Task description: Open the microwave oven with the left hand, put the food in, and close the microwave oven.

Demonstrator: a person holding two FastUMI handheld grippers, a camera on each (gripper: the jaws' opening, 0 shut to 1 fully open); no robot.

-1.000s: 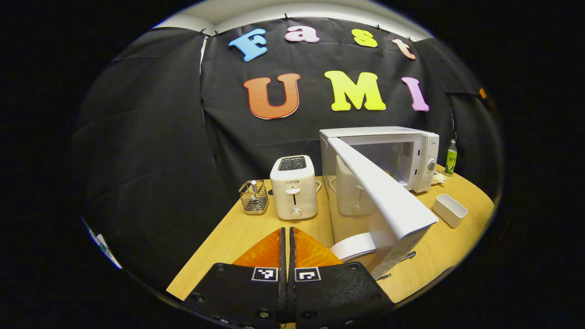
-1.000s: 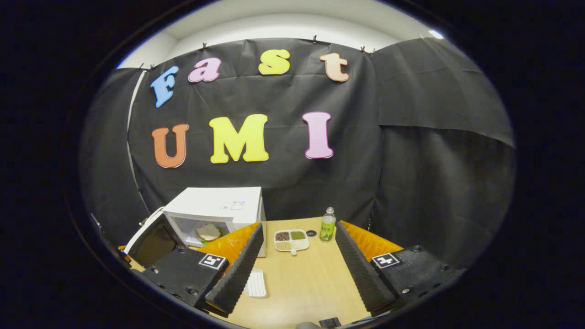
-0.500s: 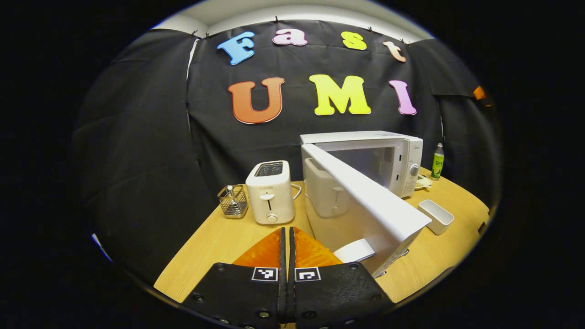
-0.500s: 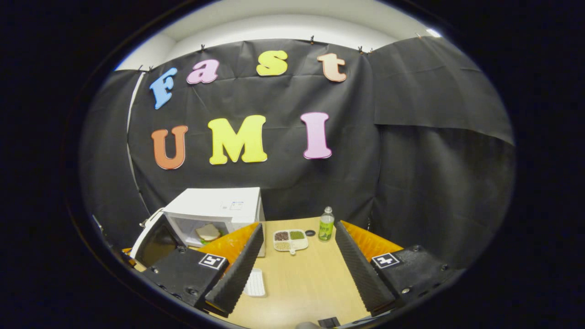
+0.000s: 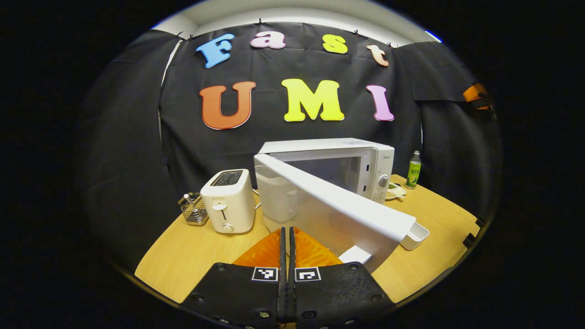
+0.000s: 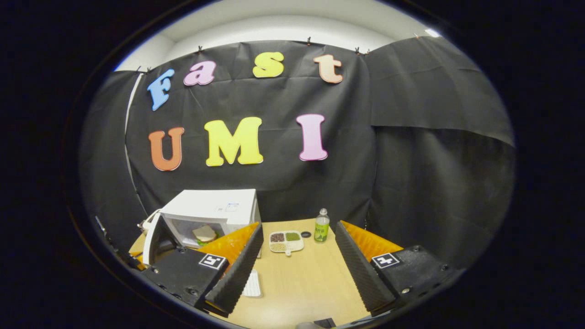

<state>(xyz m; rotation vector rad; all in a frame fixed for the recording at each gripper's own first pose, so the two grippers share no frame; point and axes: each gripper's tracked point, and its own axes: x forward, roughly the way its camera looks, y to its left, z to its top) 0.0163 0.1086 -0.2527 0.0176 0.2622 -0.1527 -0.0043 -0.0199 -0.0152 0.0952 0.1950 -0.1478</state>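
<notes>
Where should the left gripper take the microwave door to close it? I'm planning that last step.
Judging by its pose, push rather than pinch: the door stands half open, hinged at its far left. Press its outer face near the free right edge, from the toaster side, jaws shut.

Left claw (image 5: 288, 237) closed, right claw (image 6: 299, 249) agape

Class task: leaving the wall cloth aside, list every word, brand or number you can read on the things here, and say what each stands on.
Nothing reads clearly:
Toaster front: brand mark, too blurred.
Microwave control panel: logo, too small.
Sticker on the microwave's top: print too small.
Green bottle label: too small.
Left claw tags: square patterns, no words.
</notes>
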